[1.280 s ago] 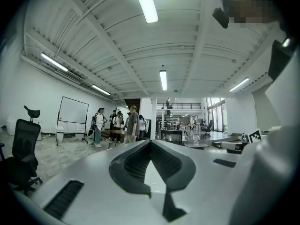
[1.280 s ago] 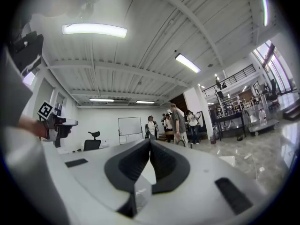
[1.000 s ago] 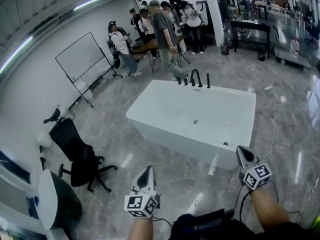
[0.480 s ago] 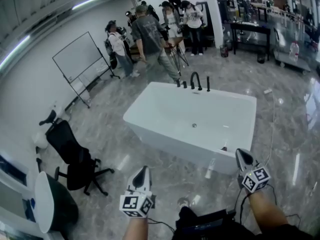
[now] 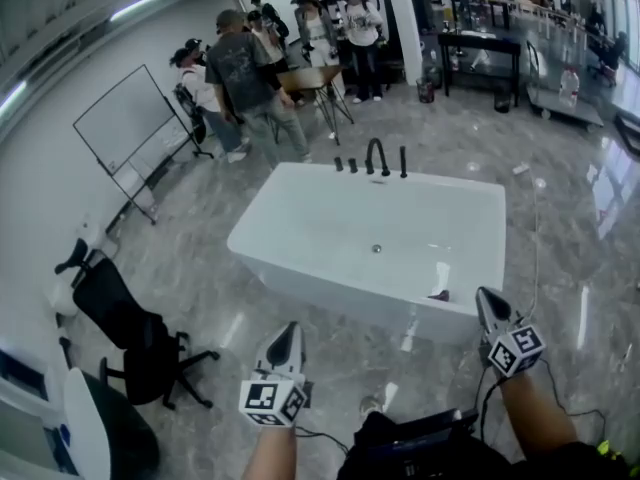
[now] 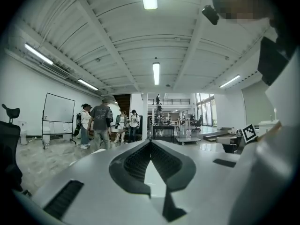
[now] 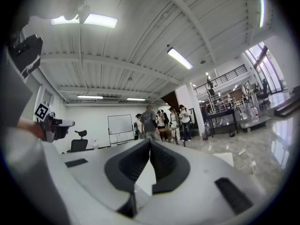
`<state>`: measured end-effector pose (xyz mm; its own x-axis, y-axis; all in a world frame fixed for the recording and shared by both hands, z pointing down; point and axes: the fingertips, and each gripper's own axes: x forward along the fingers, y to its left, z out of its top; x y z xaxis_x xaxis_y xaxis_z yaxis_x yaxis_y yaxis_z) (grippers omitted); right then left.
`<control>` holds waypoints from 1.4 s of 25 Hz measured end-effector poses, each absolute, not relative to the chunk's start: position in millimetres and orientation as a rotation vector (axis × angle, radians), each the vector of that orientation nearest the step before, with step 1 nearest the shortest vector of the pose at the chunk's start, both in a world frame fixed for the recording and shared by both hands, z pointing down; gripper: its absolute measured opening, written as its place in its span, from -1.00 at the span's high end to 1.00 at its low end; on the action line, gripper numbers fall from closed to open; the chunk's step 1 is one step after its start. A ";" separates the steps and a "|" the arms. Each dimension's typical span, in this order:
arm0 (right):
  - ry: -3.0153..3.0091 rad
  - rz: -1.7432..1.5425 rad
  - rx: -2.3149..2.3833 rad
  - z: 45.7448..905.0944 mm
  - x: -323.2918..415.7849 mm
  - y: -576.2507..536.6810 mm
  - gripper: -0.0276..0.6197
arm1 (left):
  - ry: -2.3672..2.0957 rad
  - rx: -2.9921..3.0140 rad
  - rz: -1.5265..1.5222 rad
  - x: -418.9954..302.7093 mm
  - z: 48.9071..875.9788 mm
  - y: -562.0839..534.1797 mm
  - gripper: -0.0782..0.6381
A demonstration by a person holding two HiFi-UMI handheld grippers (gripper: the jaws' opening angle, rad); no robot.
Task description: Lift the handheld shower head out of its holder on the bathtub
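Observation:
In the head view a white freestanding bathtub (image 5: 300,230) stands on the grey marble floor ahead of me. On its far rim are a black arched faucet (image 5: 376,155) and, just right of it, the thin black handheld shower head (image 5: 403,161) upright in its holder. Both grippers are on the near side of the tub, well short of the shower head. My left gripper (image 5: 288,330) is shut and holds nothing. Over the tub's near right corner my right gripper (image 5: 484,296) is also shut and holds nothing. The left gripper (image 6: 151,143) and right gripper (image 7: 150,142) views show jaws meeting at the tips.
Several people (image 5: 240,68) stand beyond the tub's far left. A whiteboard (image 5: 115,118) is at the left wall, a black office chair (image 5: 135,333) at the near left. A black table (image 5: 480,43) and a cart (image 5: 565,93) are at the back right. A cable (image 5: 535,238) runs along the floor right of the tub.
I have come closer to the tub, which now sits lower and larger in the head view. Both grippers moved forward with me, still shut. A person in grey walked left.

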<state>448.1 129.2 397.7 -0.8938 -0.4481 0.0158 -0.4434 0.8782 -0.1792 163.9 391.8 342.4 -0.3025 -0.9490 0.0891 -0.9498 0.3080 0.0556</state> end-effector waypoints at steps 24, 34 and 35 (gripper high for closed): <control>2.976 -0.258 -0.895 394.6 260.0 118.2 0.90 | -2.397 1.921 -0.032 -56.4 343.4 355.7 0.76; 2.970 -0.245 -0.850 401.6 196.1 79.6 0.90 | -2.461 1.852 -0.038 -113.5 347.4 345.7 0.76; 2.973 -0.246 -0.844 401.5 188.3 75.5 0.90 | -2.466 1.845 -0.033 -120.7 346.3 343.2 0.76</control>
<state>188.3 75.5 401.5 -0.8510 -0.5251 0.0032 -0.5185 0.8393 -0.1636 -120.7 343.2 346.3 -0.2811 -0.9590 0.0362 -0.9577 0.2828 0.0537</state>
